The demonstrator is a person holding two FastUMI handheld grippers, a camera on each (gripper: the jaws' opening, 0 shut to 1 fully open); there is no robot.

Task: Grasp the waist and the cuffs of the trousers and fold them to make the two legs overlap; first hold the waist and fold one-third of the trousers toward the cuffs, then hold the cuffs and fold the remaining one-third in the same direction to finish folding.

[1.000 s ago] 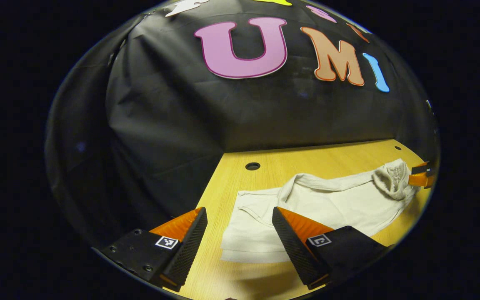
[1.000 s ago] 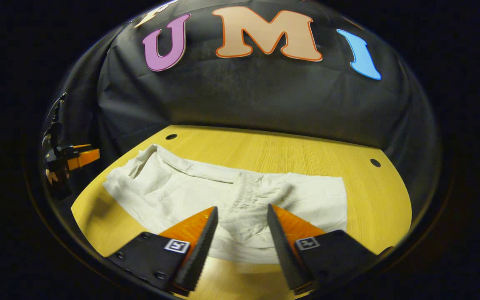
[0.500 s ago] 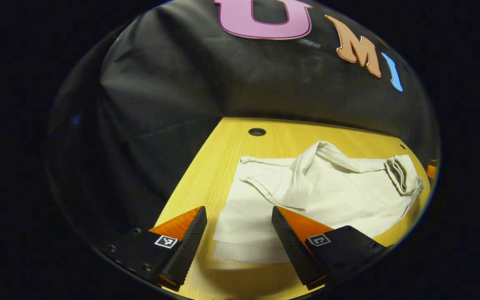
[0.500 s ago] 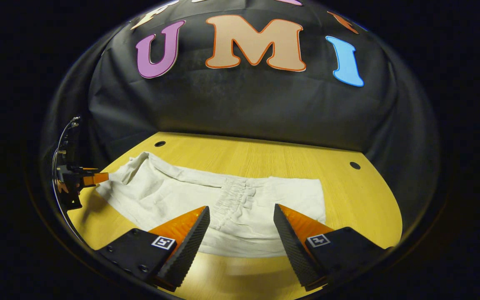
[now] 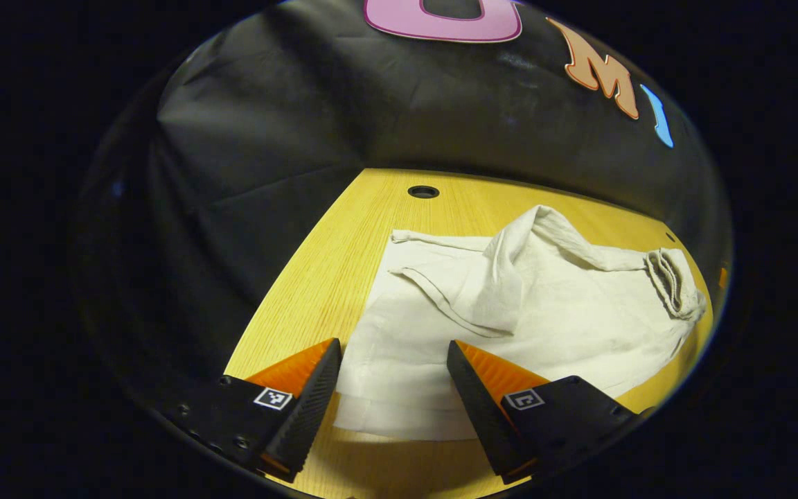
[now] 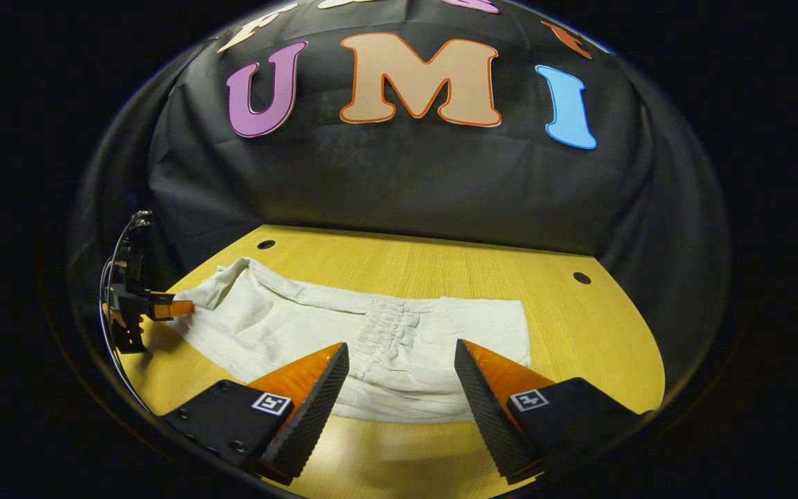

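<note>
Both pairs of jaws stand wide apart and hold nothing: the left gripper [image 5: 391, 378] hangs spread over the cuff end of the trousers [image 5: 524, 312], and the right gripper [image 6: 399, 381] hangs spread over the gathered waist [image 6: 388, 333]. The trousers lie flat on the wooden table [image 6: 579, 333], pale cloth with one leg laid on the other, the cuffs [image 5: 385, 409] stacked in layers at the near edge in the left gripper view, and a loose fold of cloth [image 5: 510, 277] raised along the far side of the trousers. Compared with a second ago, the left gripper has come lower and closer to the trousers: the cuff hems now sit right between its fingers [image 5: 309, 402], where before they lay further ahead, and the booth wall has slid upward in its view. In the right gripper view the left gripper [image 6: 170, 307] now sits at the cuff end of the trousers, its tip at the cloth's edge, whereas a second ago it hung well clear of the trousers. The right gripper has drawn back a little from the waist, so that more bare table shows between its fingers [image 6: 492, 402] and the near edge of the trousers. The trousers themselves lie flatter than before at the waist end.
</note>
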